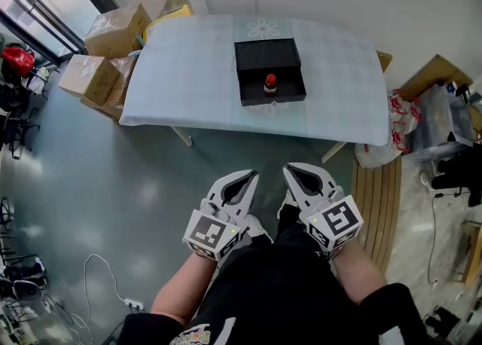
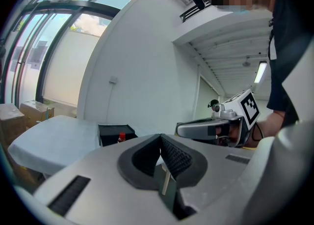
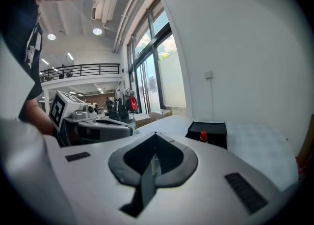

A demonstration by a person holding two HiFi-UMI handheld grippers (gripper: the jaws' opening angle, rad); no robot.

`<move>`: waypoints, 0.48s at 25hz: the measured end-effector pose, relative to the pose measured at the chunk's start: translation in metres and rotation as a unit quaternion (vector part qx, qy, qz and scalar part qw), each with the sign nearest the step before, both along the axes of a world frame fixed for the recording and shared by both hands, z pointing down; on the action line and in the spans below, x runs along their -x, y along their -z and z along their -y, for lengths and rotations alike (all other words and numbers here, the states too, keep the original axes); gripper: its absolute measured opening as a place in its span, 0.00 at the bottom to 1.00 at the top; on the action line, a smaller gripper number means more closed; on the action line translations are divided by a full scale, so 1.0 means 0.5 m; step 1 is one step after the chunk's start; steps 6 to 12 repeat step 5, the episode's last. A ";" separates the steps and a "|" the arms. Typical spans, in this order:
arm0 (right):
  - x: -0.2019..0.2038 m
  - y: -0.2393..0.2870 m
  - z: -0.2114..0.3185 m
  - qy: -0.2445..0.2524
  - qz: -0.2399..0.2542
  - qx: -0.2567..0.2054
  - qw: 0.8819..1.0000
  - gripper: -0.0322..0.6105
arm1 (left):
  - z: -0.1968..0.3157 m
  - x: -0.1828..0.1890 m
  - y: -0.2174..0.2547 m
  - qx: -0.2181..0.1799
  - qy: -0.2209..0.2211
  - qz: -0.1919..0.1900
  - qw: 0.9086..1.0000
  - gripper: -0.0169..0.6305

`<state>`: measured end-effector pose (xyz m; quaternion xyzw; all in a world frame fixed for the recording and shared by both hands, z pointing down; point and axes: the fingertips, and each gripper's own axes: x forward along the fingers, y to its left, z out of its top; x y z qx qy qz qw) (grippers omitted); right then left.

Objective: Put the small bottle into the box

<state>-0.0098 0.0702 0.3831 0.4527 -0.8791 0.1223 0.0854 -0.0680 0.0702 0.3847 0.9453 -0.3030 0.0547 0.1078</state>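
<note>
Black box (image 1: pixel 267 53) on the tabletop (image 1: pixel 188 65) holds the small bottle (image 1: pixel 269 83) upright; your left tongs (image 1: pixel 248 178) and right tongs (image 1: pixel 294 172) sit closed, empty, well back, seemingly with nothing to carry.

Small bottle (image 1: pixel 270 83) stands at box's (image 1: pixel 263 56) near end, on the table (image 1: pixel 188 72).

Black rectangular box (image 1: pixel 267 56): lies flat, straight ahead of you at 12 o'clock. Small red-capped bottle (image 1: pixel 270 83): stands upright at the box's 6 o'clock edge; inside or just outside, unclear.
</note>
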 end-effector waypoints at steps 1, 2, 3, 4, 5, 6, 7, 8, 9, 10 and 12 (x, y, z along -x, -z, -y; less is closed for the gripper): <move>0.000 -0.001 0.001 0.000 0.001 0.000 1.000 0.06 | 0.001 0.000 0.000 0.000 0.000 0.000 1.000 0.04; 0.000 0.000 0.002 0.000 0.001 0.000 1.000 0.06 | 0.001 0.000 -0.001 0.001 0.000 0.000 1.000 0.04; 0.000 0.000 0.002 0.000 0.001 -0.001 1.000 0.06 | 0.001 0.000 -0.001 0.000 0.000 0.000 1.000 0.04; 0.000 0.001 0.003 0.000 0.001 -0.001 1.000 0.06 | 0.001 0.001 -0.001 0.000 0.000 0.000 1.000 0.04; 0.001 0.002 0.003 0.000 0.001 -0.002 1.000 0.06 | 0.000 0.002 -0.001 0.000 0.000 0.000 1.000 0.04; 0.001 0.002 0.003 0.000 0.001 -0.002 1.000 0.06 | 0.000 0.002 -0.001 0.000 0.000 0.000 1.000 0.04; 0.001 0.002 0.003 0.000 0.001 -0.002 1.000 0.06 | 0.000 0.002 -0.001 0.000 0.000 0.000 1.000 0.04; 0.001 0.002 0.003 0.000 0.001 -0.002 1.000 0.06 | 0.000 0.002 -0.001 0.000 0.000 0.000 1.000 0.04; 0.001 0.002 0.003 0.000 0.001 -0.002 1.000 0.06 | 0.000 0.002 -0.001 0.000 0.000 0.000 1.000 0.04; 0.001 0.002 0.003 0.000 0.001 -0.002 1.000 0.06 | 0.000 0.002 -0.001 0.000 0.000 0.000 1.000 0.04; 0.001 0.002 0.003 0.000 0.001 -0.002 1.000 0.06 | 0.000 0.002 -0.001 0.000 0.000 0.000 1.000 0.04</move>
